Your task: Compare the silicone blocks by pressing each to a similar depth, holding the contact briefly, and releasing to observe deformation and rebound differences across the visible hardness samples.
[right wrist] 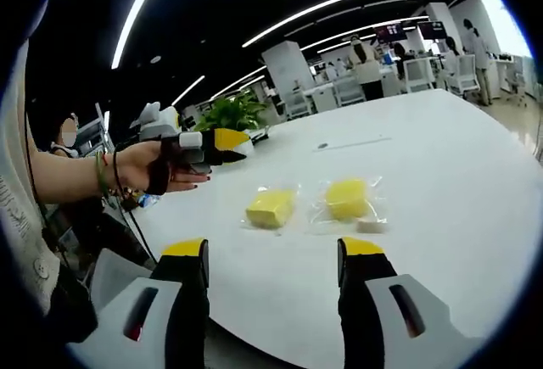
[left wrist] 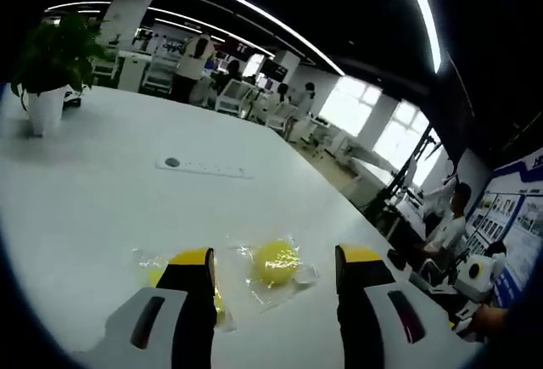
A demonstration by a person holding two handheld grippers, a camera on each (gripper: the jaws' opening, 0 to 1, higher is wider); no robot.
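In the right gripper view we see our right claw [right wrist: 271, 259] released, its jaws wide apart above the near edge of the white desk [right wrist: 441, 182], with open floor below that edge. Just ahead, apart from the jaws, two bagged silicone samples lie side by side: the yellow rectangular block [right wrist: 271, 206] to the left and the yellow round block [right wrist: 347, 198] to the right. Left of them, our left hand [right wrist: 157, 167] holds the left claw up off the desk. In the left gripper view the left claw [left wrist: 276, 269] is also released, and the round block [left wrist: 277, 262] appears between its jaws, not touching them; the rectangular block [left wrist: 157, 276] is partly hidden by the left jaw. Beyond stretches bare desk, a flush socket strip [left wrist: 204, 166], a potted plant [left wrist: 53, 64], then an office with seated people and bright windows.
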